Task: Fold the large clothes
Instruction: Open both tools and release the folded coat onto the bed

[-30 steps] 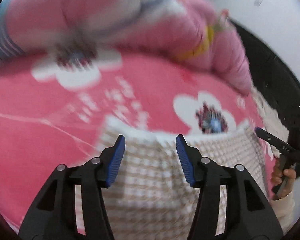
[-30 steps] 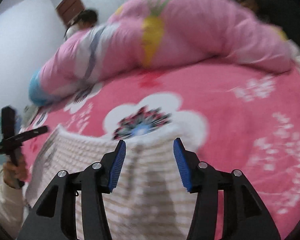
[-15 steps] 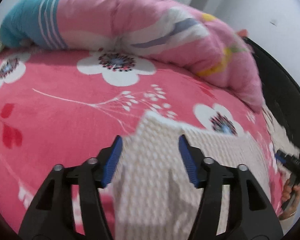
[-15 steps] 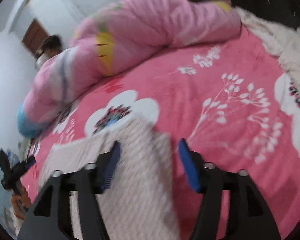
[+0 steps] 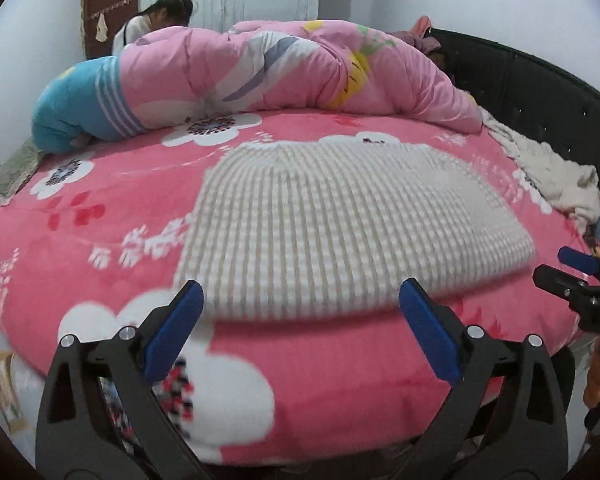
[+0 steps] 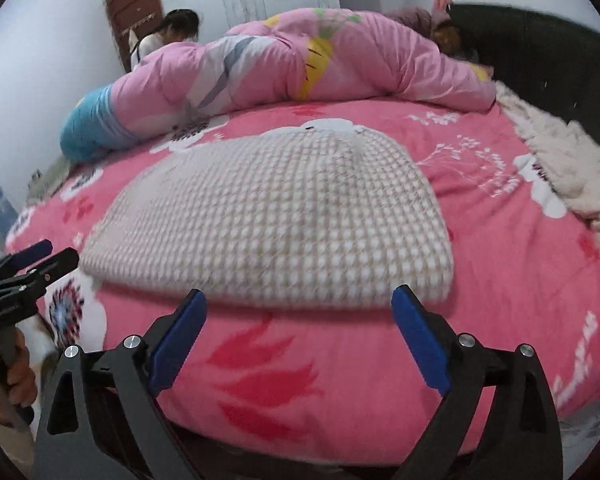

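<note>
Checked garment [image 5: 340,220] folded flat on bed [image 5: 100,208]; left gripper [image 5: 300,332], right gripper [image 6: 298,328] near, fingers spread, holding nothing.

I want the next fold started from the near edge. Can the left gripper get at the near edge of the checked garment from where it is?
Probably yes. The left gripper is open and empty, and the checked garment lies flat on the pink blanket with its near edge just ahead of the fingertips and nothing between.

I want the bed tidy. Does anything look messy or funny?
The checked garment lies flat and neatly folded on the pink blanket. The messy bits: a crumpled white cloth bunched at the right edge, and the pink quilt heaped across the back.
</note>
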`<state>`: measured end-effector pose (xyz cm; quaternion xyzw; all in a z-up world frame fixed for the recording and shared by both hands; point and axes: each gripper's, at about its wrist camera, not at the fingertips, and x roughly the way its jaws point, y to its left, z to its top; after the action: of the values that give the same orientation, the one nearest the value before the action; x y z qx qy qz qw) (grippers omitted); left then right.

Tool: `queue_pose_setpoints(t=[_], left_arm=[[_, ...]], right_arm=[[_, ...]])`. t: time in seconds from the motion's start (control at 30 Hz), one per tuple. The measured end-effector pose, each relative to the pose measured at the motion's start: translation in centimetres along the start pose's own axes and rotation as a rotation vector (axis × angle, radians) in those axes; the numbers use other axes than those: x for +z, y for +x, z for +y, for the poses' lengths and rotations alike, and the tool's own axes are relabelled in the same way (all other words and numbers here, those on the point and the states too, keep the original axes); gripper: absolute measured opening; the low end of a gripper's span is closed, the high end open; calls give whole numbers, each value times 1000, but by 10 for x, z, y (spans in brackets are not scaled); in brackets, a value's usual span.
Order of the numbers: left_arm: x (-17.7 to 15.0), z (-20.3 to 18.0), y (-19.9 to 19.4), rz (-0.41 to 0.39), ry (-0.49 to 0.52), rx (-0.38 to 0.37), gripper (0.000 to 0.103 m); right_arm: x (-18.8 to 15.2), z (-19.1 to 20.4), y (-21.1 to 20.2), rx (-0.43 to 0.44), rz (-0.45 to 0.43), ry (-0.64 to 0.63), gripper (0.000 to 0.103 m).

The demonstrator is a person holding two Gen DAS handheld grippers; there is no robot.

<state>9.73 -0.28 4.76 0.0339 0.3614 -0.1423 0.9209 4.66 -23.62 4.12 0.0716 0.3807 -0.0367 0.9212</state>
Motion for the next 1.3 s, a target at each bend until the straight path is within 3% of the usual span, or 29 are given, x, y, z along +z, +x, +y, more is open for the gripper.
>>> queue_pose_setpoints(t=[0.07, 0.17, 0.27, 0.5, 1.3], left_arm=[[-8, -6, -7, -4, 9, 30, 95], [-18, -13, -17, -15, 13, 141, 95], [-24, -17, -23, -30, 4, 185, 95], [-25, -18, -31, -8, -28, 262, 95], [-21, -16, -12, 48, -72, 250, 95]], right_arm=[[-9, 8, -9, -30, -17, -18, 94], [-20, 18, -20, -92, -36, -64, 95], [-27, 21, -28, -123, -53, -72, 96], [-34, 24, -37, -95, -58, -24, 96], [-34, 39, -21, -117, 7, -29, 96]])
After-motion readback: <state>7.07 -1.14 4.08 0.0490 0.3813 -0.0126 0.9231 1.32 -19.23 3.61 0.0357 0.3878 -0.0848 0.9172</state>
